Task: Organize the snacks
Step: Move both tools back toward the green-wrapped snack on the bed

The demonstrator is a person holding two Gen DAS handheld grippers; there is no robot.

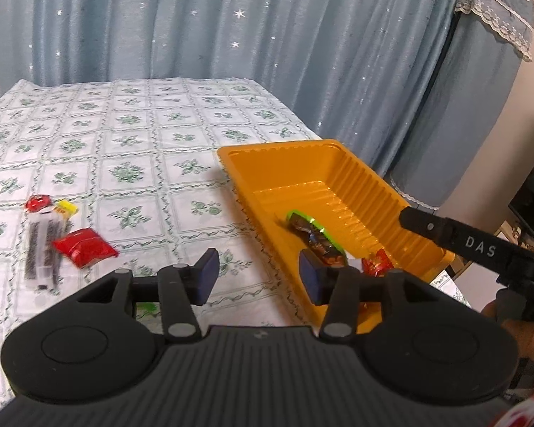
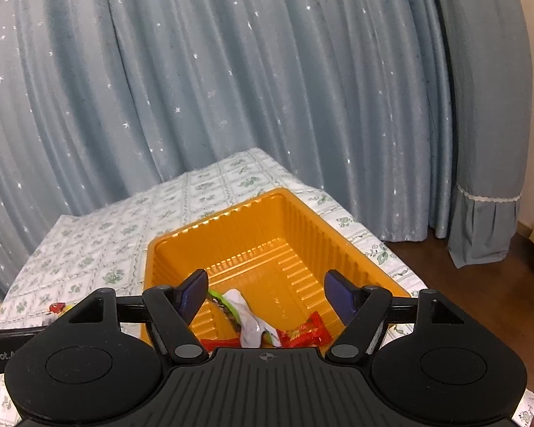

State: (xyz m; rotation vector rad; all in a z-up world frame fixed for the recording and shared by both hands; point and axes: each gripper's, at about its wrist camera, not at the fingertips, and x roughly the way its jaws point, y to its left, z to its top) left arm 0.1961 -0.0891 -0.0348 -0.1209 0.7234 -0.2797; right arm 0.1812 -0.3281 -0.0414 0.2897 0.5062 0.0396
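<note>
One orange tray, ribbed glossy plastic, rectangular, sits on the counter under a floral checked cloth; inside it lie three crinkled wrappers: one green-edged brown, two red; left of the tray, apart on the cloth, a small cluster: one red foil packet, clear sticks, small candies; left gripper and right gripper both have fingers released, gripping nothing.

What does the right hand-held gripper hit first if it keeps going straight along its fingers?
Probably the floor of the orange tray, just past the green-edged packet. The right hand-held gripper is open and holds nothing; depth is unclear.
</note>
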